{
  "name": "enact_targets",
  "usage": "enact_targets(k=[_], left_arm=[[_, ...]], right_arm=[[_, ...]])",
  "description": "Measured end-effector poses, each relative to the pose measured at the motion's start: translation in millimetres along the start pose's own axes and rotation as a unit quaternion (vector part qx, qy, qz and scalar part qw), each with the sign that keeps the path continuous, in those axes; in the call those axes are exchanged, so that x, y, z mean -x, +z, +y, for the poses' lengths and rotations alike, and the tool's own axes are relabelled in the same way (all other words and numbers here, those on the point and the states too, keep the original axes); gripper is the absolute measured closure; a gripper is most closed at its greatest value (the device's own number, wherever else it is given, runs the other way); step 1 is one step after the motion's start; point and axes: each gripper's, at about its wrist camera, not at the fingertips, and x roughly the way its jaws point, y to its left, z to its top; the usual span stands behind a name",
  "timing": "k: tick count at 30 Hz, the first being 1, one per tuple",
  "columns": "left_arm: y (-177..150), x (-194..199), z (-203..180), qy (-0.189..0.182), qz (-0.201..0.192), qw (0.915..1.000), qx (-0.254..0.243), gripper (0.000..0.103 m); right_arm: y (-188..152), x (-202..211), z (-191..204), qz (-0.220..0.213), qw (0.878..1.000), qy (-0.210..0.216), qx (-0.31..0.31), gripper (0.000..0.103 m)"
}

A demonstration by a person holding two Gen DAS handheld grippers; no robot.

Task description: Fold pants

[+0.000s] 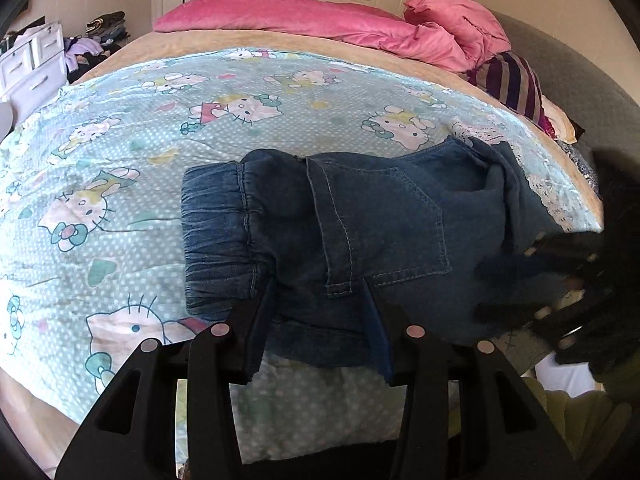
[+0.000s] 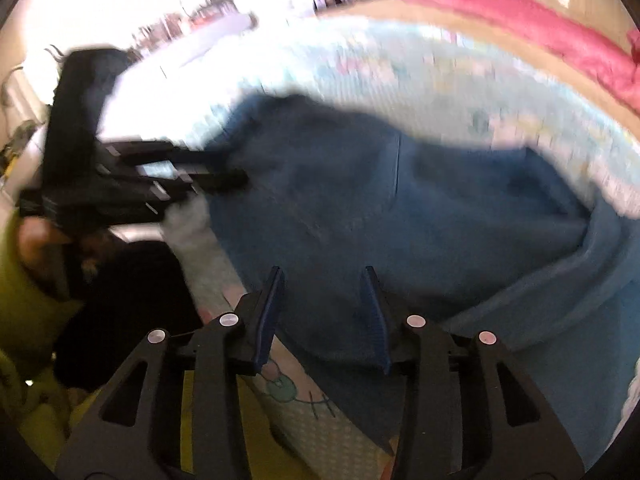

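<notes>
Blue denim pants point(image 1: 360, 232) lie folded on the cartoon-cat bedsheet point(image 1: 120, 160), elastic waistband to the left, back pocket up. My left gripper point(image 1: 322, 280) is open at the near edge of the pants, its fingers over the cloth, holding nothing. My right gripper shows blurred at the right point(image 1: 560, 280), at the pants' right end. In the blurred right wrist view the right gripper point(image 2: 322, 276) is open over the pants point(image 2: 400, 208), and the left gripper point(image 2: 224, 178) reaches in from the left.
A pink quilt point(image 1: 300, 16) and a striped cloth point(image 1: 516, 84) lie at the far side of the bed. White drawers point(image 1: 32, 64) stand at the left. A grey headboard point(image 1: 580, 80) curves along the right.
</notes>
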Motion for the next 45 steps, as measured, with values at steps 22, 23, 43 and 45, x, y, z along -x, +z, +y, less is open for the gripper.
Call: enact_targets(k=[22,23,43,45], left_arm=[[17,60,-15,-0.016,-0.062,0.9979,0.014,0.039],[18,60,-21,-0.021,-0.060,0.9979,0.009,0.037],[35,-20,-140,-0.137,0.023,0.9865,-0.086,0.033],[38,-33,-151,-0.146,0.036,0.9843,-0.092,0.033]], right_arm=[[13,81,-55,-0.110,0.988,-0.081,-0.068,0.041],[14,87,-65,-0.118,0.986,-0.092,-0.076,0.040],[59,79,-177,-0.096,0.968,-0.168,-0.158,0.028],[70,63,-184,-0.077,0.969,-0.175,-0.157,0.028]])
